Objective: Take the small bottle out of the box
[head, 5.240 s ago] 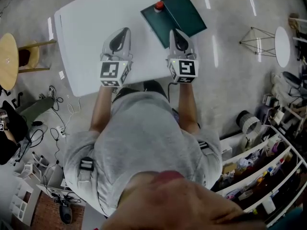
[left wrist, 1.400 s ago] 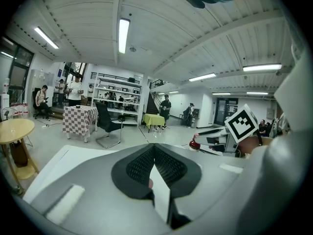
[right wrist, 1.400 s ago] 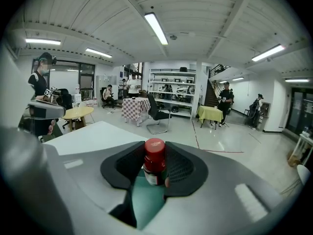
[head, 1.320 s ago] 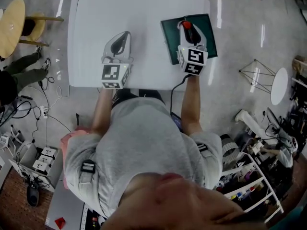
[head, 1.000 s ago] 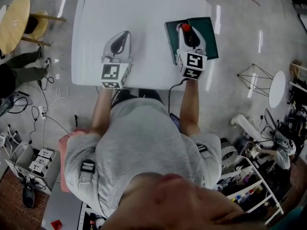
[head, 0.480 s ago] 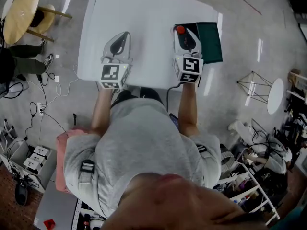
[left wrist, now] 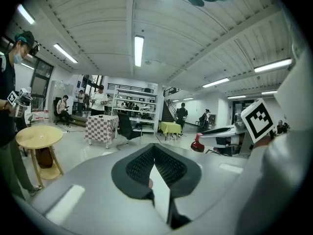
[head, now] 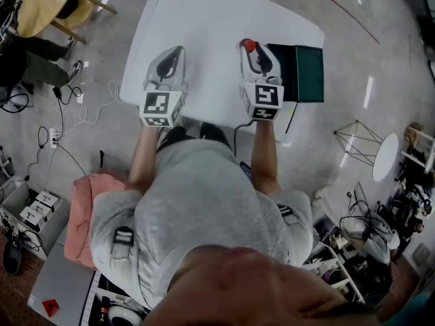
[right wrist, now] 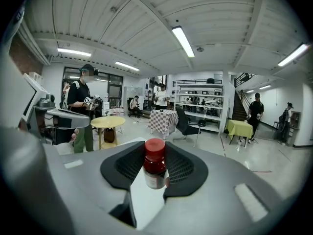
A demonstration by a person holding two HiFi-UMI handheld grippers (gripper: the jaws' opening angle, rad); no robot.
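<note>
Red-capped small dark glass bottle (right wrist: pixel 155 173) stands upright, pinched between the ribbed black pads (right wrist: pixel 128 166) of the right gripper (right wrist: pixel 155 153), above the white table (head: pixel 211 12) beside the dark green box (head: pixel 309 73), while the left gripper (left wrist: pixel 154 148) has its jaws pressed together on nothing.

Bottle out of box, in my grip.
Small bottle (right wrist: pixel 155 169): red cap, white label, upright, clamped betw. jaws of my right gripper (head: pixel 250 49), just left of the dark green box (head: pixel 309 73), which lies flat at the table (head: pixel 204 26)'s right edge.
</note>
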